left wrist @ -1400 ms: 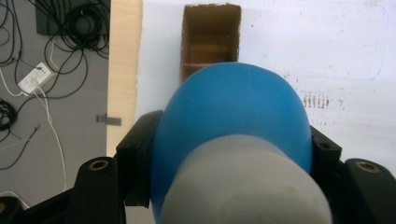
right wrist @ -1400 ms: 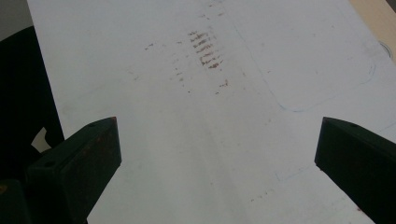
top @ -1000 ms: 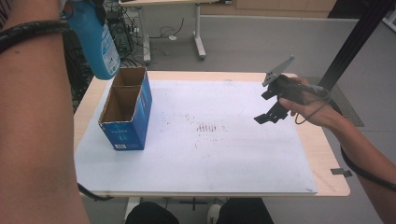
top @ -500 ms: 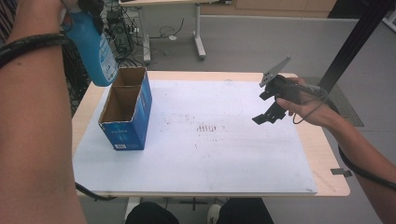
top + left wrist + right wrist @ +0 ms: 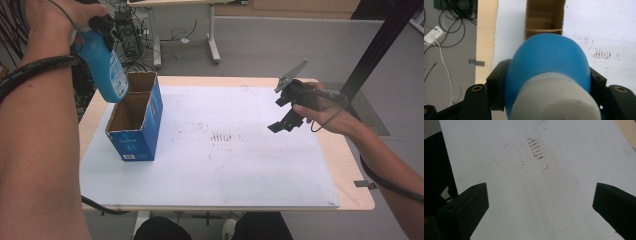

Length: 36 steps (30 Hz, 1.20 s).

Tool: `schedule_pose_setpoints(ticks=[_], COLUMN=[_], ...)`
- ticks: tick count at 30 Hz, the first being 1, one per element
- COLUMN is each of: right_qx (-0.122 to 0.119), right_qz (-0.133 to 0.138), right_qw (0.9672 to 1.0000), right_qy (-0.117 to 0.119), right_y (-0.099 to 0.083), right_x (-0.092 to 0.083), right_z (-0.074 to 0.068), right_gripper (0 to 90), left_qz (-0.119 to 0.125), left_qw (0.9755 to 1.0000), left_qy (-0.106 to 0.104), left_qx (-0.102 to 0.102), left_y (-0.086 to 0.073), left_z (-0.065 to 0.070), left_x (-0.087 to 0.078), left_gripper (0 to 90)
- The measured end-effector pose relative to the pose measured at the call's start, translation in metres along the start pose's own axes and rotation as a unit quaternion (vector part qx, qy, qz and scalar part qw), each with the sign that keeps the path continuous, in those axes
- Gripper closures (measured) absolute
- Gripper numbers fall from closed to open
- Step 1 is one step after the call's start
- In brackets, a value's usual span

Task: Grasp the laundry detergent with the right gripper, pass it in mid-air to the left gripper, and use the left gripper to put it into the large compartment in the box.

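A blue bottle (image 5: 107, 70) with a white cap hangs upright over the open top of a blue cardboard box (image 5: 135, 117) at the table's left. My left gripper (image 5: 100, 24) is shut on the bottle's top. In the left gripper view the bottle (image 5: 549, 57) sits between the black jaws of the left gripper (image 5: 546, 85) and hides part of the box (image 5: 544, 17), which has a cardboard divider inside. My right gripper (image 5: 276, 115) hovers open over the right side of the white sheet; in its own view the right gripper (image 5: 540, 195) has nothing between its jaws.
A white sheet (image 5: 215, 150) with faint brown marks (image 5: 536, 147) covers most of the wooden table (image 5: 350, 165). Cables (image 5: 446, 37) lie on the floor to the left. A black post (image 5: 375, 45) rises at the right, and another table's leg (image 5: 212, 35) stands behind.
My left hand has brought the blue bottle down closer to the box's opening. The right gripper has stayed in place, still open.
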State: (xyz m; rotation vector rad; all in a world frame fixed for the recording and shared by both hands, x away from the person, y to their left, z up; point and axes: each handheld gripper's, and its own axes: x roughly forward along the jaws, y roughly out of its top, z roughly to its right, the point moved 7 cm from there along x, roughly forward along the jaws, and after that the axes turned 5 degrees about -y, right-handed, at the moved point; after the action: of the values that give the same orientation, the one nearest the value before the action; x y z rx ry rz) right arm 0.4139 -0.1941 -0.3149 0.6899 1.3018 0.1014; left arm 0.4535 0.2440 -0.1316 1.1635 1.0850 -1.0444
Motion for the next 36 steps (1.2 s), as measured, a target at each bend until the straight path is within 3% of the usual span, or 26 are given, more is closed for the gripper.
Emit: schedule_pose_setpoints(ticks=[36], right_qx=[0.001], right_qz=[-0.006], right_qw=[1.0000], right_qy=[0.004], right_y=[-0.003], right_x=[0.009], right_z=[-0.001], right_gripper=[0.3], left_qz=[-0.030], left_qw=[0.9994], left_qy=[-0.015], left_qx=[0.001], left_y=[-0.006], left_z=[-0.003], left_x=[0.101], left_gripper=[36.3])
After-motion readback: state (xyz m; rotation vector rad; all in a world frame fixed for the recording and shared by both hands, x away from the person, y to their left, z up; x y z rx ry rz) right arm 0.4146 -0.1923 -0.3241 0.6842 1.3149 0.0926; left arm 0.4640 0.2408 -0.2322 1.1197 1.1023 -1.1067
